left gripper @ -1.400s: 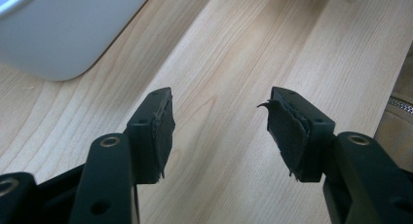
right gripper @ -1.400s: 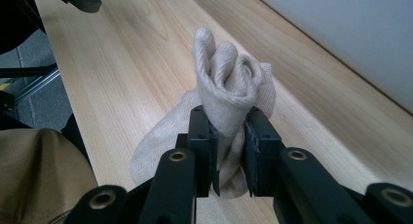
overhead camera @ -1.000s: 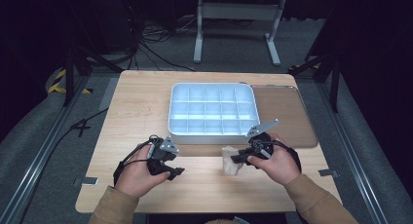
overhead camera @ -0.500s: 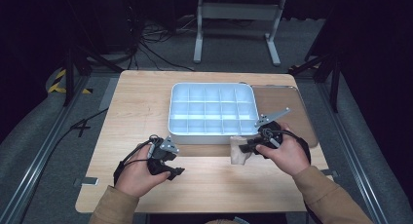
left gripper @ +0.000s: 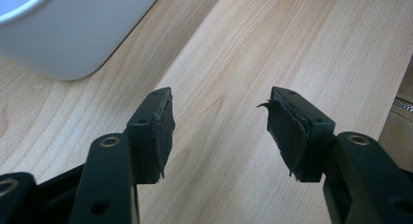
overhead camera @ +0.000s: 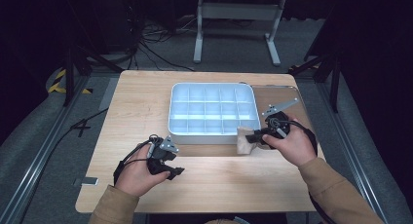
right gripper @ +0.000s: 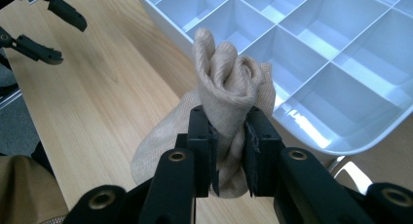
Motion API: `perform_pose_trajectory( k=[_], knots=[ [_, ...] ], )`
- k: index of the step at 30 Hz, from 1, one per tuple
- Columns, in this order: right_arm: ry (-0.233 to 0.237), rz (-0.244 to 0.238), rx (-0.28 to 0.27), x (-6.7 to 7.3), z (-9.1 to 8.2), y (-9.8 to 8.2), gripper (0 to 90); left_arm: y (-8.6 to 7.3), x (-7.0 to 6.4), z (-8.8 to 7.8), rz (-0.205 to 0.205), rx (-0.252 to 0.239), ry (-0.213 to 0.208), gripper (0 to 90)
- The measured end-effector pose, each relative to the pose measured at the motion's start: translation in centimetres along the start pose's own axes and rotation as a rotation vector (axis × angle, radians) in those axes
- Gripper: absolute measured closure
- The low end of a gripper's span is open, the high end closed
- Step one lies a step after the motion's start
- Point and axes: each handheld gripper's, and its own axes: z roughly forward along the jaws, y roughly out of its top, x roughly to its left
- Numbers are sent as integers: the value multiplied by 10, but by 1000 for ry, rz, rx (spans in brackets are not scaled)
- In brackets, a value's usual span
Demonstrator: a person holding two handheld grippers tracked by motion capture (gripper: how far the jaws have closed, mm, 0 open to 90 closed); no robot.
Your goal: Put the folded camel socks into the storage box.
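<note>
Fabric is what the right gripper [right gripper: 228,136] grasps: a rolled beige sock [right gripper: 229,92], pinched between both jaws partway down the bundle, its coiled top rising above the pads and a loose fold hanging below. Seen from above, the sock [overhead camera: 242,141] hangs just beside the near right corner of the white divided tray [overhead camera: 176,124], outside the rim and low over the wooden table [overhead camera: 136,107]; whether its lower end touches the wood cannot be told.

Such a thing looks light, soft and springy. It should squash rather than slip, and nothing about it seems fragile, but the roll may loosen if held only by an outer layer. The sounder hold, I judge, is across the thick middle of the roll, so the layers are pressed together, much as the jaws sit now.

Near the tray's near left corner, the left gripper [overhead camera: 168,166] rests low over the table, jaws spread wide with nothing between them; its own view shows bare wood in the gap [left gripper: 216,131].

Beyond the sock, the tray's compartments all appear empty. A brown mat [overhead camera: 287,95] lies against the tray's right side.
</note>
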Motion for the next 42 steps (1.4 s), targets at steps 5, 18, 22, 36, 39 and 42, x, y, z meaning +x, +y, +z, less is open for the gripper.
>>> perform_pose_trajectory(
  k=[5,18,22,36,39,42],
  knots=[
    [-5,-6,-4,-9,-2,6,757,-1,1,-1,-1,-6,1,435],
    [-52,-35,32,-28,-3,23,756,-6,2,-4,-18,-10,9,435],
    [-76,-52,50,-33,-2,30,756,-9,2,-7,-24,-7,9,436],
    [-129,-128,104,-50,-1,52,752,-25,1,-19,-54,-12,43,438],
    [-138,-153,124,-52,0,56,752,-29,0,-21,-69,-18,51,438],
    [-144,-169,144,-54,2,60,752,-32,-1,-22,-79,-16,55,438]
  ],
)
